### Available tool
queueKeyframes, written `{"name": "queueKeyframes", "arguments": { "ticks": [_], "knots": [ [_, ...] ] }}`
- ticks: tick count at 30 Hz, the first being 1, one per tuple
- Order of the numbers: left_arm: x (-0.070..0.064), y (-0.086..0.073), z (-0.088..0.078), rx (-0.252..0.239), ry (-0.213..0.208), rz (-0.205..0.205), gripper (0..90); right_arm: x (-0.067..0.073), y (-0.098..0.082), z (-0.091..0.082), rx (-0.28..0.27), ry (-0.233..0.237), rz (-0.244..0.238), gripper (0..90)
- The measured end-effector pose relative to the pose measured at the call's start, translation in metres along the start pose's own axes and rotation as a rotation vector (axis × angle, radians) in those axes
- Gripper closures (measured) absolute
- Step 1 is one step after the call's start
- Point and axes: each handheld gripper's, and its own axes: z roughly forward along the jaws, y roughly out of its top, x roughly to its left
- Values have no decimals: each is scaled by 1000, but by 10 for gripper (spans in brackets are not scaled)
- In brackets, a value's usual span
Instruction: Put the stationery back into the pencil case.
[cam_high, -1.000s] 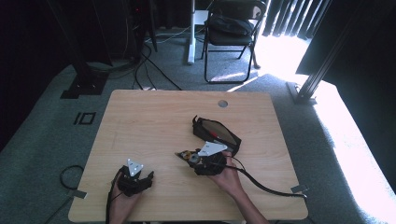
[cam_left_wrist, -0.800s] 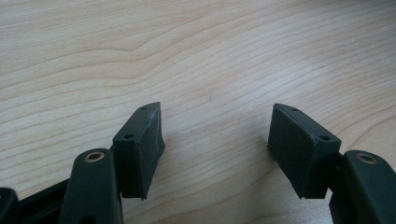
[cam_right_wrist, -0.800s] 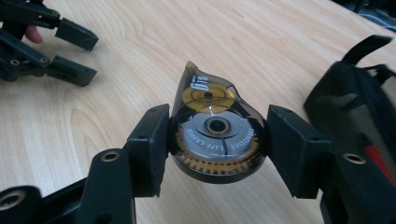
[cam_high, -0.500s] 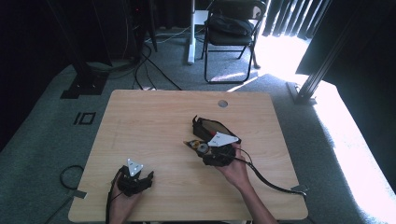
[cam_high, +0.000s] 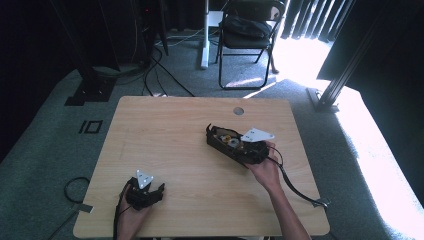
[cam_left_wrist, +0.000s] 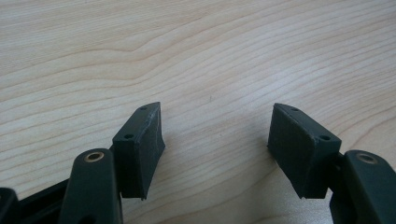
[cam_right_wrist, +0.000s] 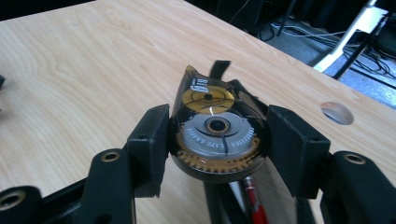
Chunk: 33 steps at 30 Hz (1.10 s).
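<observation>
Right gripper view: right gripper (cam_right_wrist: 217, 140) clamps a correction tape dispenser (cam_right_wrist: 217, 133) above a pencil case (cam_high: 235, 145); left gripper (cam_left_wrist: 217, 140) rests released on open table (cam_left_wrist: 187, 46).

Wooden table (cam_high: 170, 135) with a round hole (cam_high: 238, 110); folding chair (cam_high: 248, 30) and cables (cam_high: 160, 70) on the carpet behind

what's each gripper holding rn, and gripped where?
Right gripper holds a correction tape dispenser, fingers pressed on the two sides of its round rear end. Left gripper holds nothing, open over the bare table.
</observation>
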Motion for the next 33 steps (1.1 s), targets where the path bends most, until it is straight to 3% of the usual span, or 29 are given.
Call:
{"name": "queueKeyframes", "arguments": {
  "ticks": [15,33],
  "knots": [
    [1,0,1,-2,-3,-6,358,-21,-5,-5,-16,-45,40,411],
    [1,0,1,-5,-5,-3,357,-33,-16,8,15,-54,65,410]
  ]
}}
